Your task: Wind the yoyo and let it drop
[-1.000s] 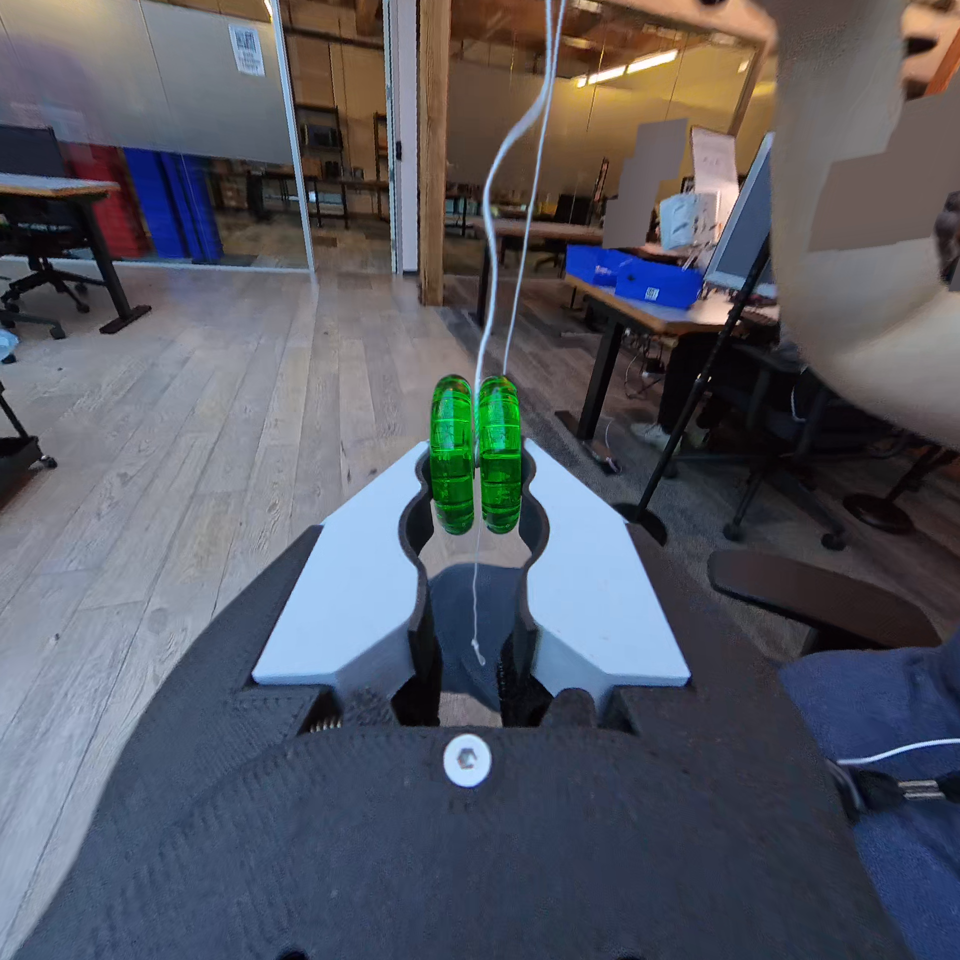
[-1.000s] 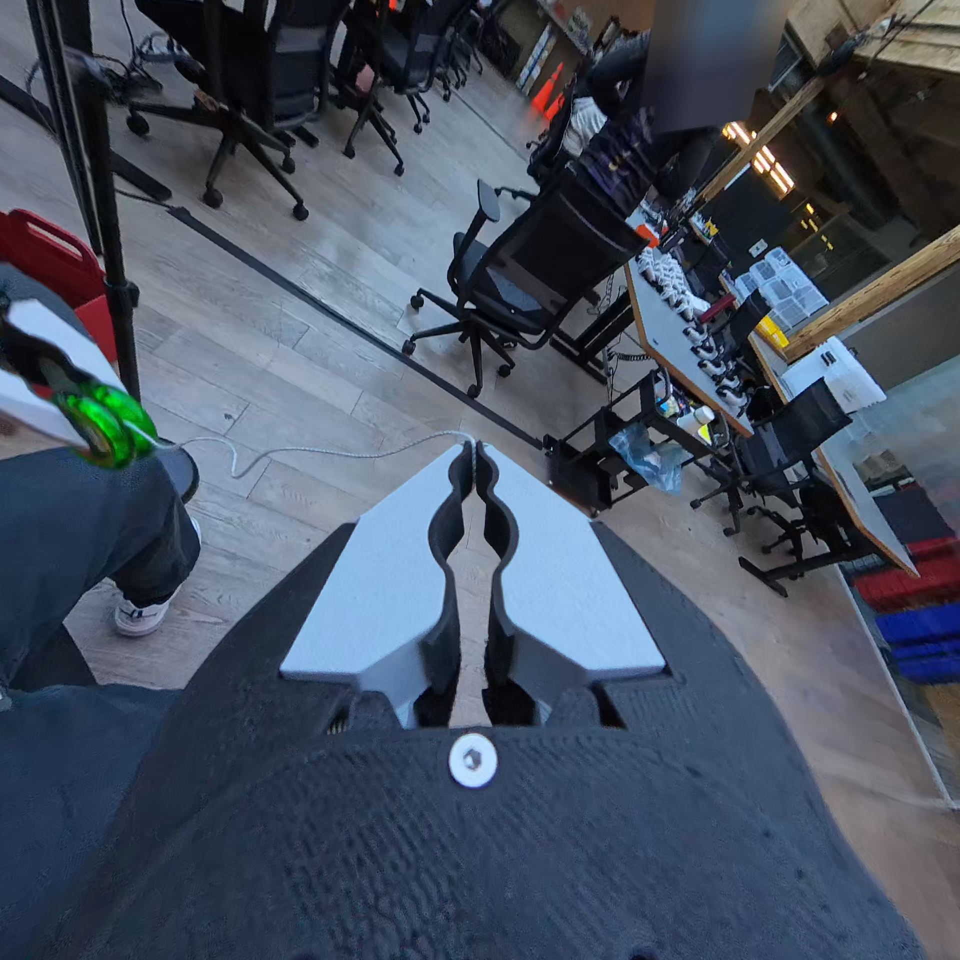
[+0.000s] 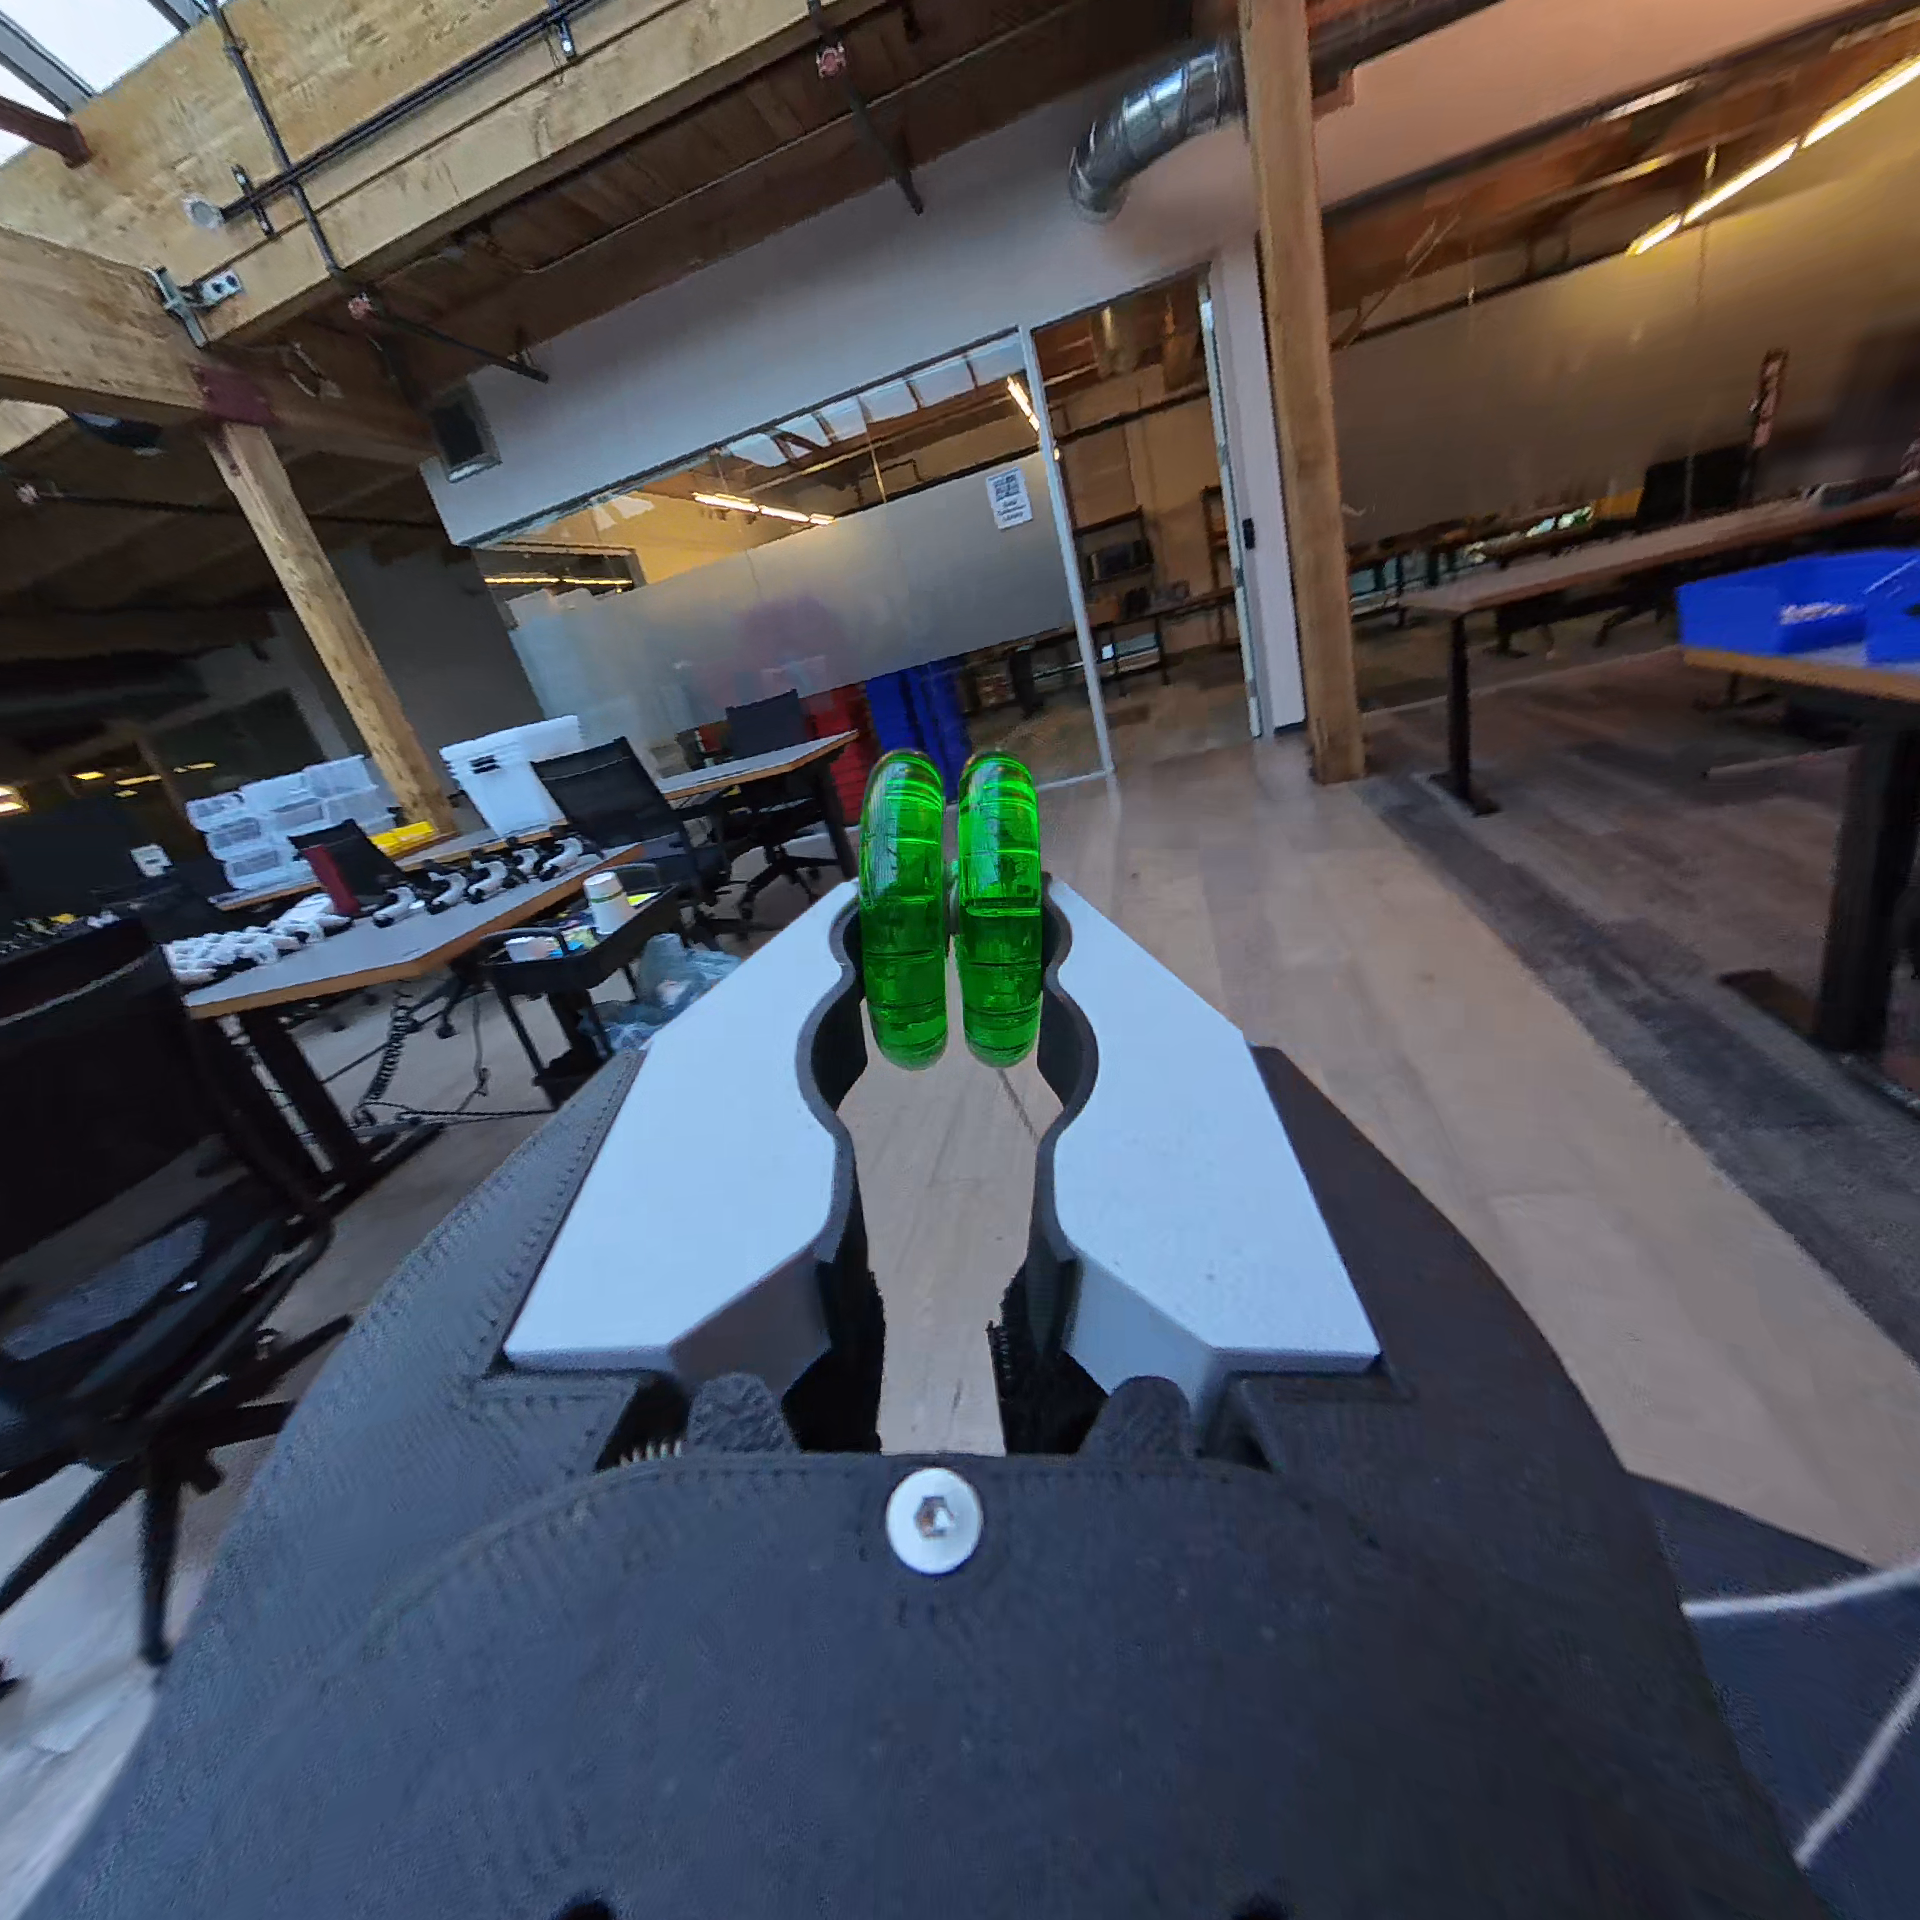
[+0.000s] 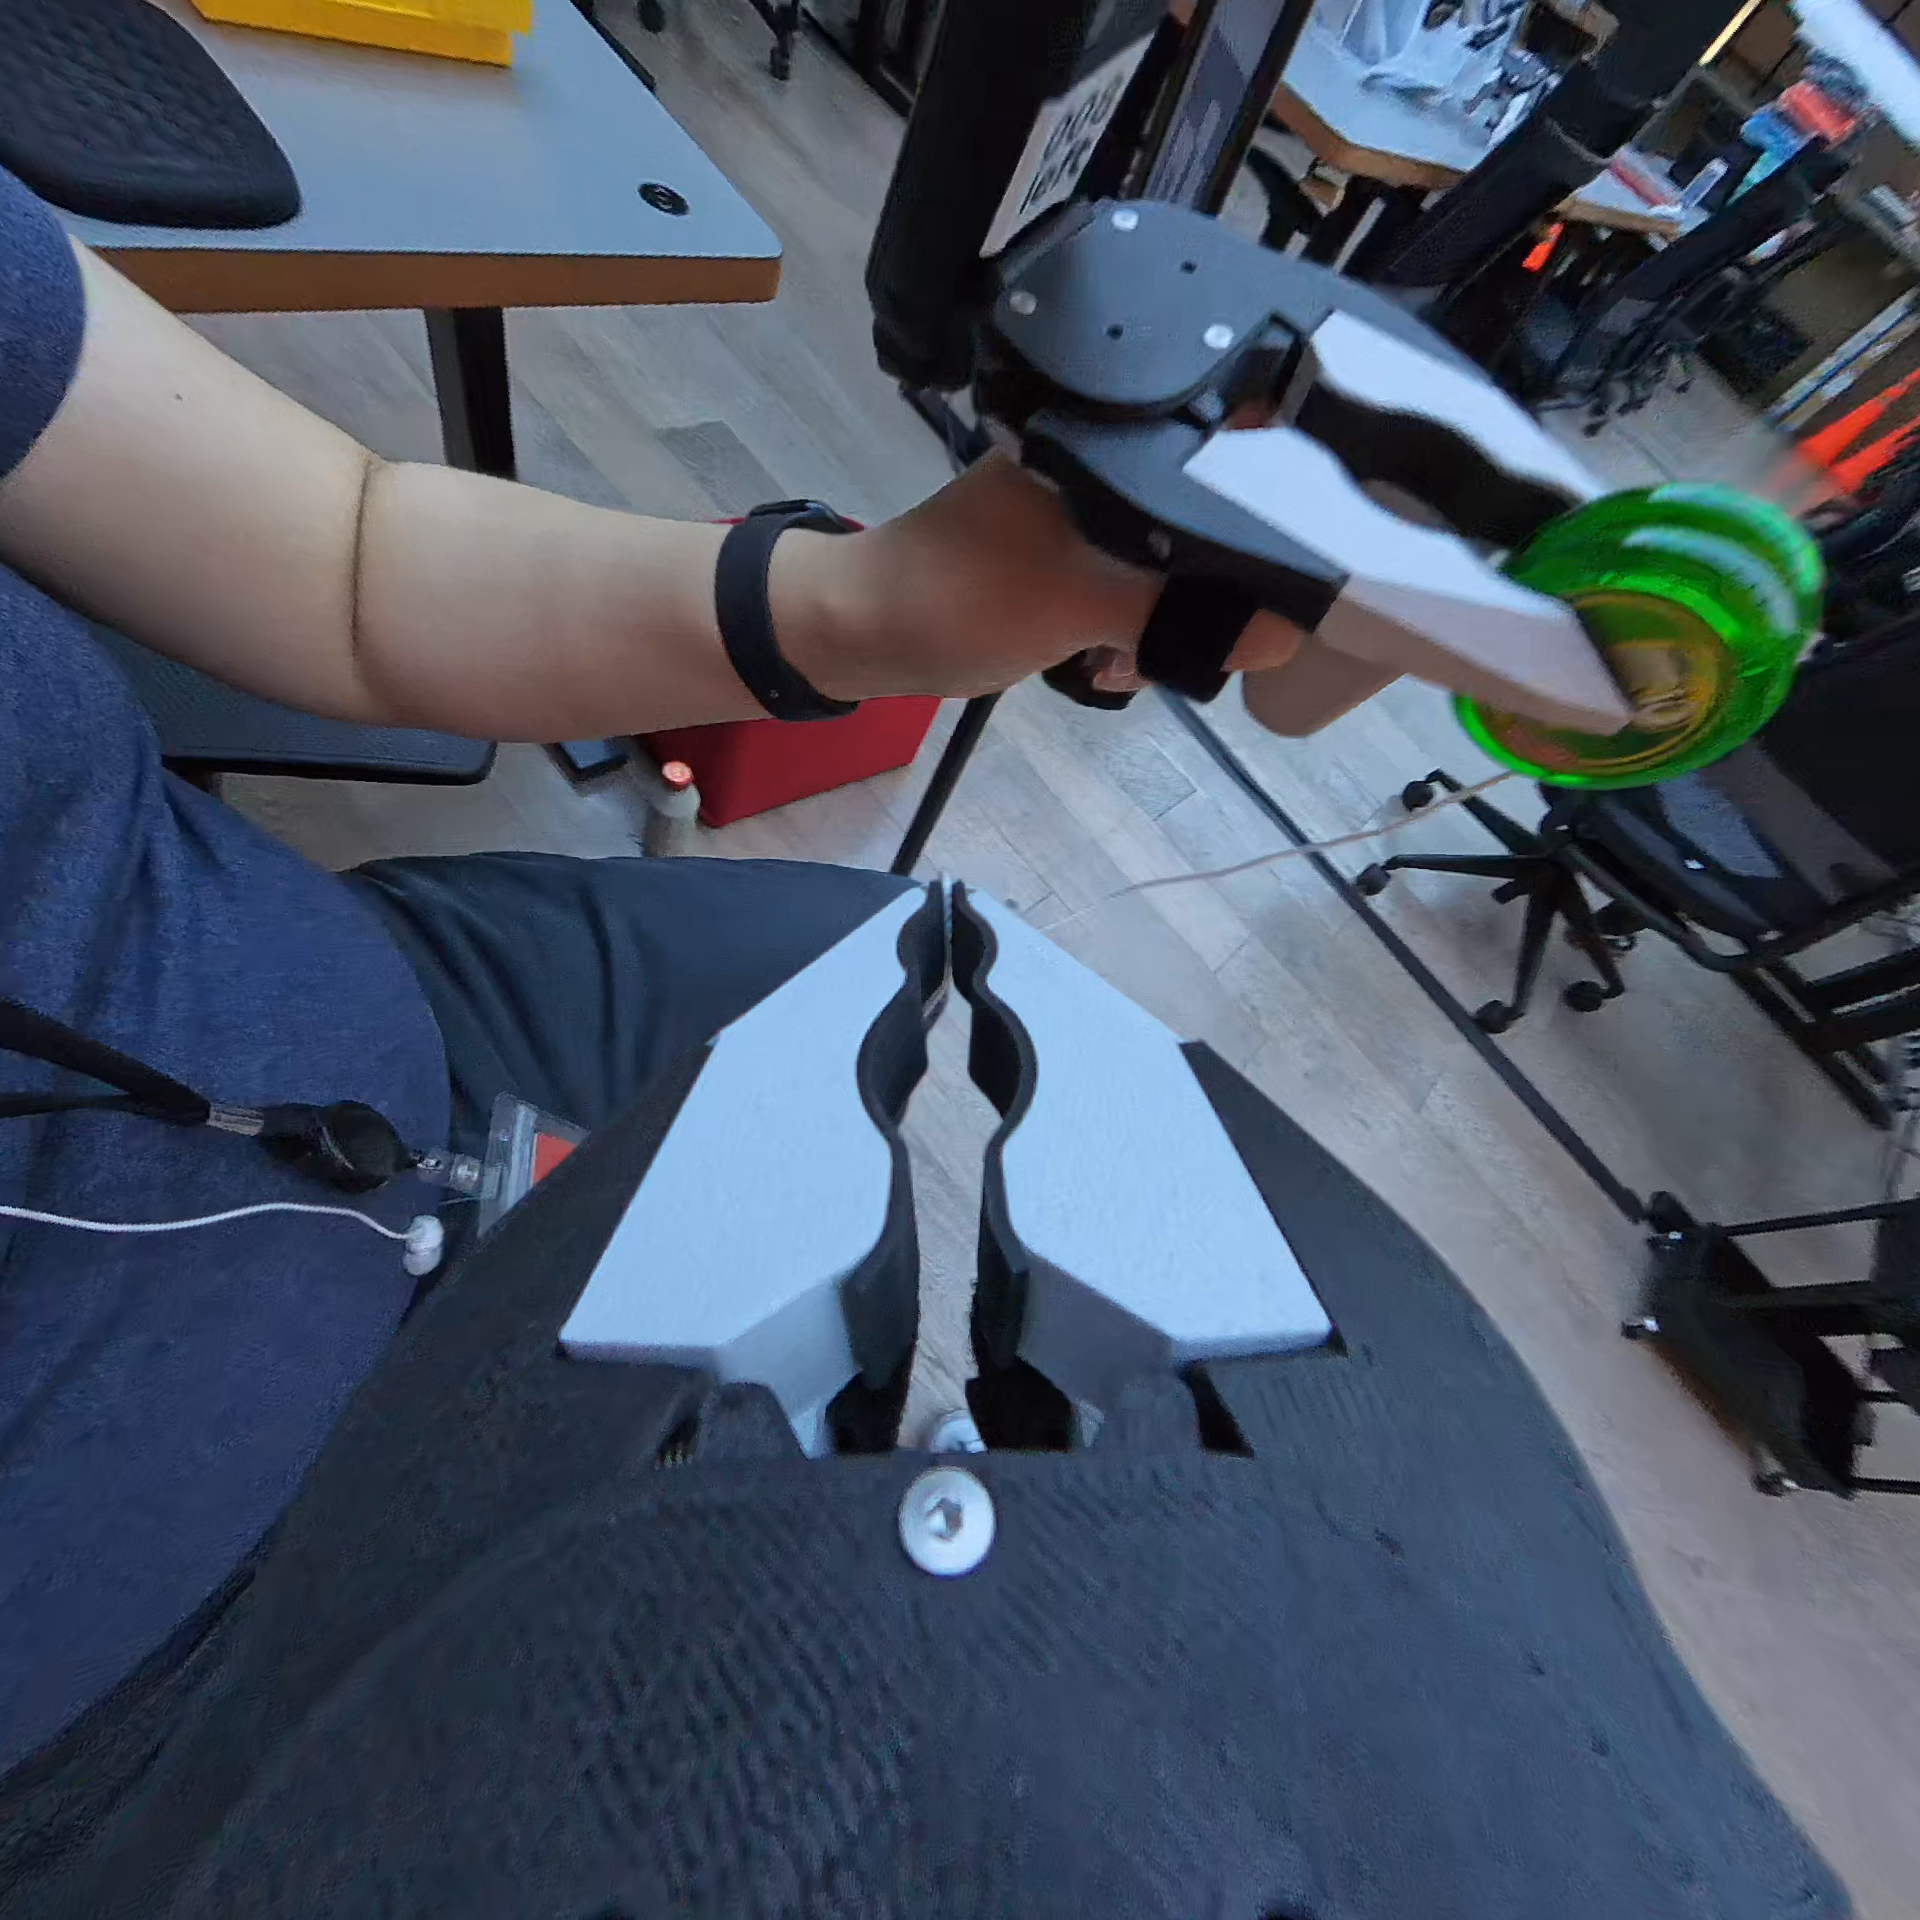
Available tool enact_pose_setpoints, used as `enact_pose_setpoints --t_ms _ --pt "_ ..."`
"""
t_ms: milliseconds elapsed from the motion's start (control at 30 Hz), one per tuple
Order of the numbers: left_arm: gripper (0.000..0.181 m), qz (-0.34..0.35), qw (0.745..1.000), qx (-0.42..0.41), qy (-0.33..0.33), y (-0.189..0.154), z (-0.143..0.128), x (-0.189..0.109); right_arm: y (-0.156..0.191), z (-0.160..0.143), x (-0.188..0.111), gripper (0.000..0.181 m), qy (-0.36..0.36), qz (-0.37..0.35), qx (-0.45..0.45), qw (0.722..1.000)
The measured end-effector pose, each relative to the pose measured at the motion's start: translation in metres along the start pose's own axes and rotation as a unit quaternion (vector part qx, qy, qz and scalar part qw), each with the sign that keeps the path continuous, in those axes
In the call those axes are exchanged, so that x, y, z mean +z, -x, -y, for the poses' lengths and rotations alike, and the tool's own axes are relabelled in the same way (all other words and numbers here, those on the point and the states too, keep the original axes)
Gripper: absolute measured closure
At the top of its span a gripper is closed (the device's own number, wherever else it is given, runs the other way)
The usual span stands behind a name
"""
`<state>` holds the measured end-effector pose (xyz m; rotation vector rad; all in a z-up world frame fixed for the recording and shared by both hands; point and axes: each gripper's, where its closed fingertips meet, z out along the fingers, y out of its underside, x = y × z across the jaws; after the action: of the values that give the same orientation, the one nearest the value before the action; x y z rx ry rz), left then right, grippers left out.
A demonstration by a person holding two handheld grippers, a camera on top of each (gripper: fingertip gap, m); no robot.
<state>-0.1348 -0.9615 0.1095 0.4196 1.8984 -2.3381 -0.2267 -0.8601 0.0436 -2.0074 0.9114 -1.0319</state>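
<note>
left tongs gripping green yoyo

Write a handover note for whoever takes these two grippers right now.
Left gripper: shut on the translucent green plastic yoyo, clamped by its two faces between the fingertips and held out in the air.
Right gripper: shut, tips pinching the thin white string that runs from them up to the yoyo, nearly taut.
Done: yoyo and string end are each secured. How much string is wound on the axle cannot be told.
Left: finish any winding, then open the left gripper to let the yoyo drop while the right one keeps the string.
</note>
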Motion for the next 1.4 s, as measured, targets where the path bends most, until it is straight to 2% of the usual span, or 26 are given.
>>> enact_pose_setpoints --t_ms 33,167,233,267,333,400,500,567,667,800,933,1000,1300,1400 --pt "0.154 0.007 1.0 0.025 0.008 -0.002 -0.003 0.0 -0.002 0.006 -0.007 0.181 -0.003 -0.014 -0.014 1.0" --pt "0.154 0.021 0.995 0.097 0.023 -0.015 -0.01 -0.002 -0.017 0.024 -0.037 0.181 -0.032 -0.058 -0.025 0.998" --pt "0.154 0.029 0.991 0.127 0.025 -0.022 -0.011 -0.004 -0.023 0.026 -0.046 0.181 -0.05 -0.051 0.002 0.997" --pt "0.154 0.036 0.989 0.143 0.024 -0.025 -0.011 -0.006 -0.024 0.026 -0.047 0.174 -0.066 -0.035 0.03 0.997" --pt "0.154 0.048 0.983 0.177 0.016 -0.035 -0.008 -0.008 -0.033 0.028 -0.045 0.145 -0.107 -0.015 0.098 0.989" --pt "0.154 0.063 0.977 0.206 0.005 -0.045 -0.002 -0.01 -0.052 0.025 -0.038 0.125 -0.146 -0.026 0.155 0.977" --pt "0.154 0.083 0.97 0.229 -0.01 -0.057 0.005 -0.012 -0.081 0.014 -0.024 0.11 -0.205 -0.059 0.228 0.95" --pt "0.154 0.093 0.966 0.241 -0.013 -0.062 0.008 -0.013 -0.086 0.016 -0.017 0.104 -0.255 -0.043 0.266 0.929" --pt "0.154 0.102 0.96 0.261 -0.014 -0.064 0.012 -0.015 -0.088 0.019 -0.006 0.104 -0.292 -0.025 0.29 0.911" --pt "0.154 0.101 0.959 0.264 -0.021 -0.069 0.015 -0.018 -0.087 0.029 -0.002 0.107 -0.322 -0.011 0.28 0.904" --pt "0.154 0.106 0.957 0.269 -0.03 -0.074 0.017 -0.02 -0.086 0.03 0.003 0.106 -0.315 -0.002 0.269 0.91" --pt "0.153 0.106 0.957 0.27 -0.035 -0.077 0.018 -0.02 -0.077 0.032 0.007 0.116 -0.307 0.019 0.257 0.916" --pt "0.153 0.12 0.946 0.291 -0.074 -0.088 0.025 -0.025 -0.069 0.034 0.002 0.117 -0.305 -0.013 0.203 0.93" --pt "0.149 0.103 0.943 0.309 -0.067 -0.094 0.018 -0.024 -0.067 0.028 0.0 0.117 -0.293 -0.007 0.208 0.933"
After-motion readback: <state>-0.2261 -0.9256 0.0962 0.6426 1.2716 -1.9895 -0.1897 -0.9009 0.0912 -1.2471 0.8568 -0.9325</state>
